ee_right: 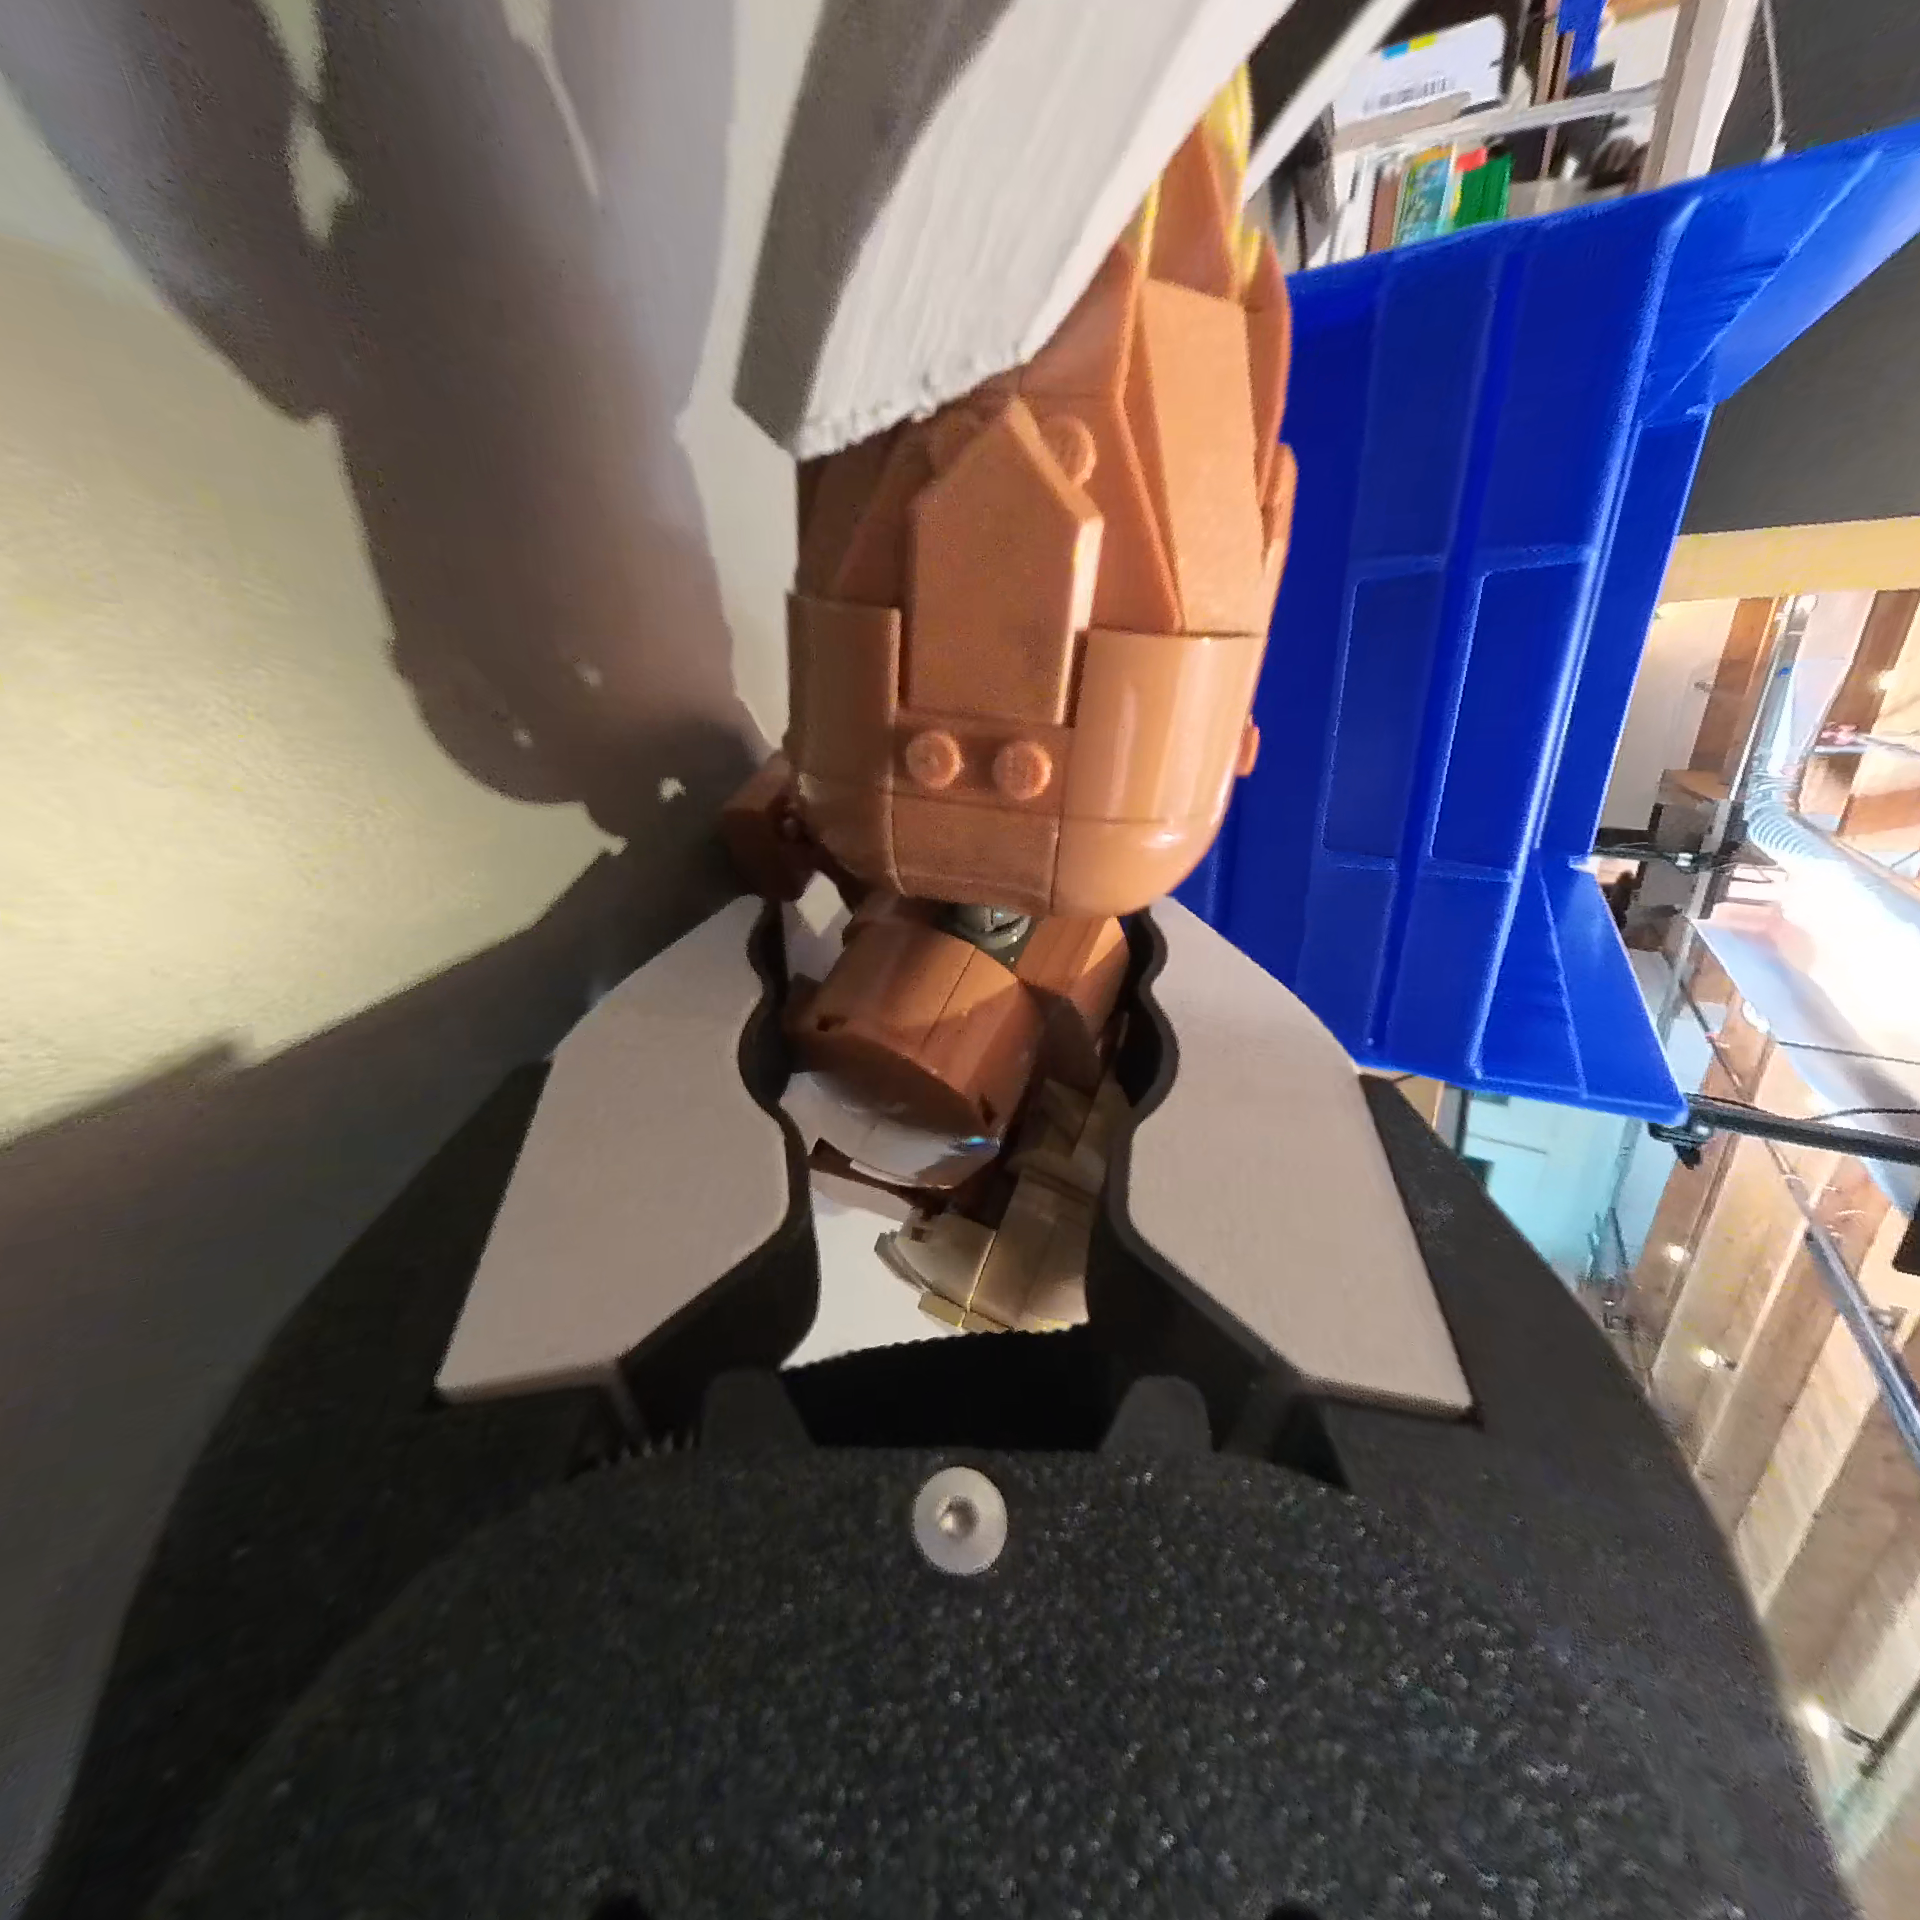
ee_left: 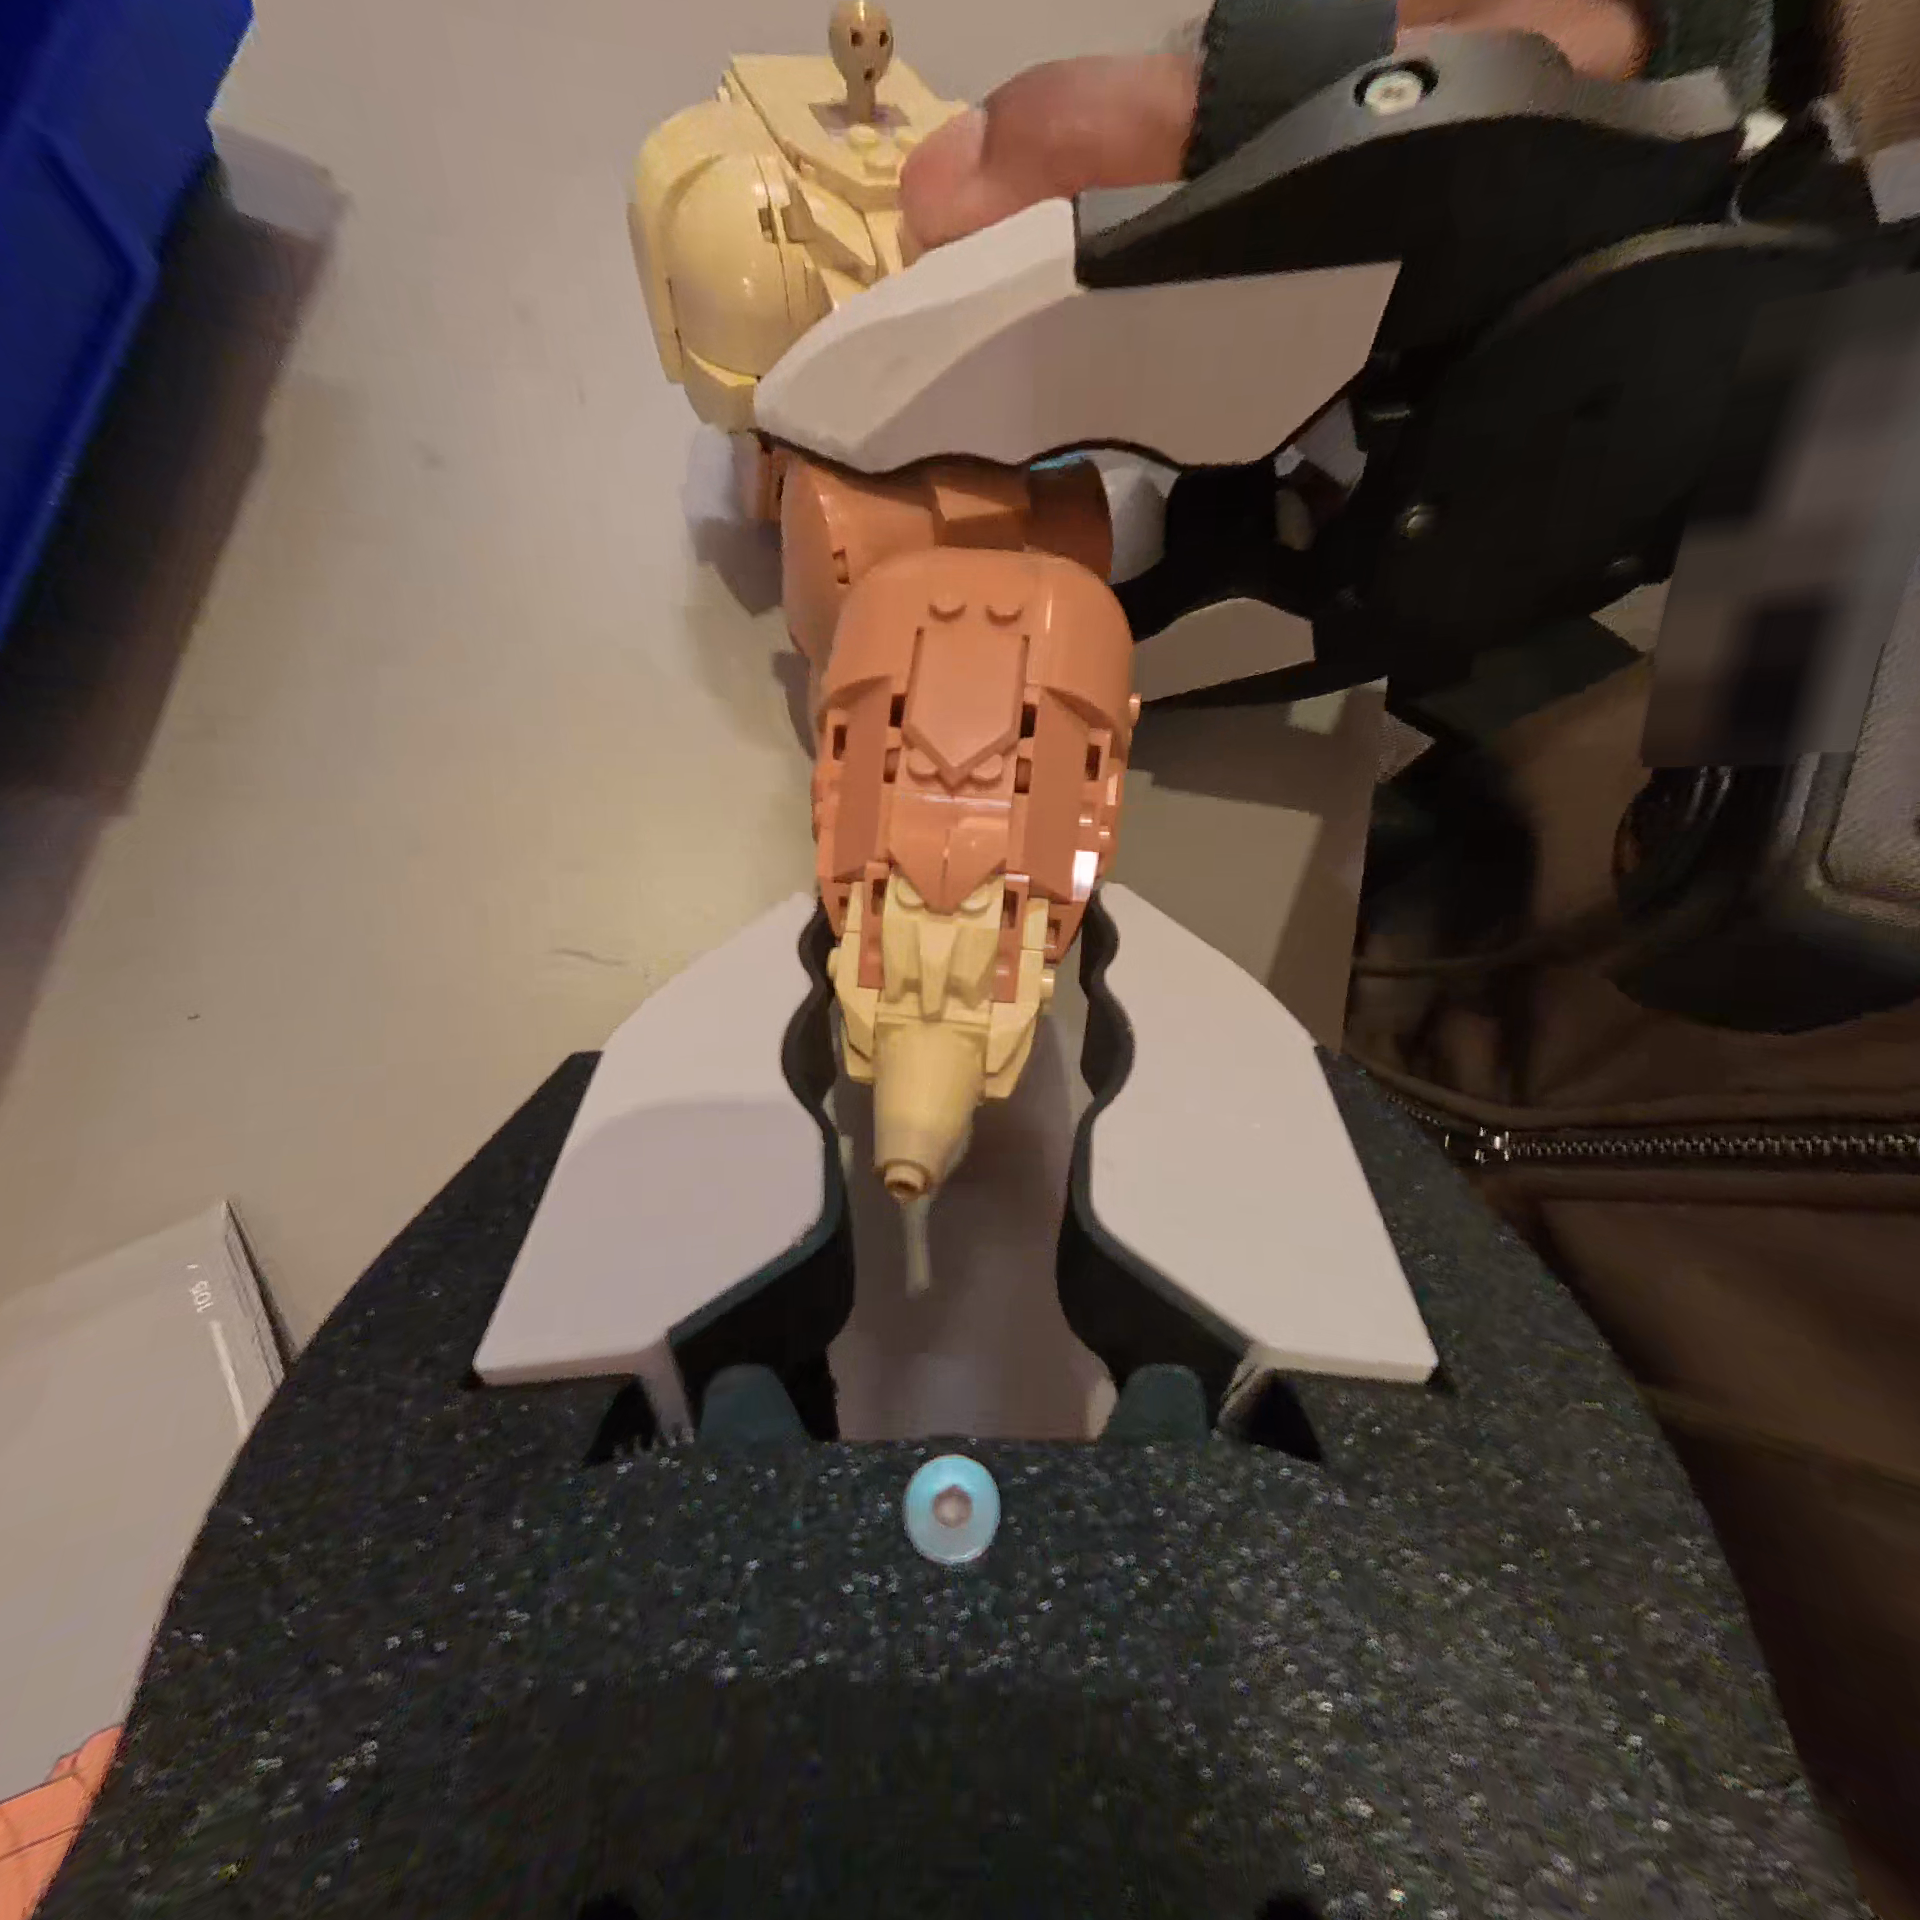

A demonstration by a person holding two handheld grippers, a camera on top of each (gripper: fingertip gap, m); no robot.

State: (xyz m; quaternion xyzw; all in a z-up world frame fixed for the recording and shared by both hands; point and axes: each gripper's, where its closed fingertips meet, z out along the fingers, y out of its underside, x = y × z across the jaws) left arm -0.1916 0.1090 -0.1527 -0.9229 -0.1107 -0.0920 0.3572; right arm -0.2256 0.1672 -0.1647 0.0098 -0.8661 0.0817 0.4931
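A brick-built model point(ee_left: 966, 769) — orange-brown with a tan pointed end — is held above the pale tabletop point(ee_left: 436, 665); its tan end is clasped by the left hand-held gripper point(ee_left: 951, 997), its rounded joint by the right hand-held gripper point(ee_right: 951, 1049); it is judged light, stiff yet easily pulled apart, best gripped at solid sections; a blue bin point(ee_right: 1538, 582) is seen nearby.
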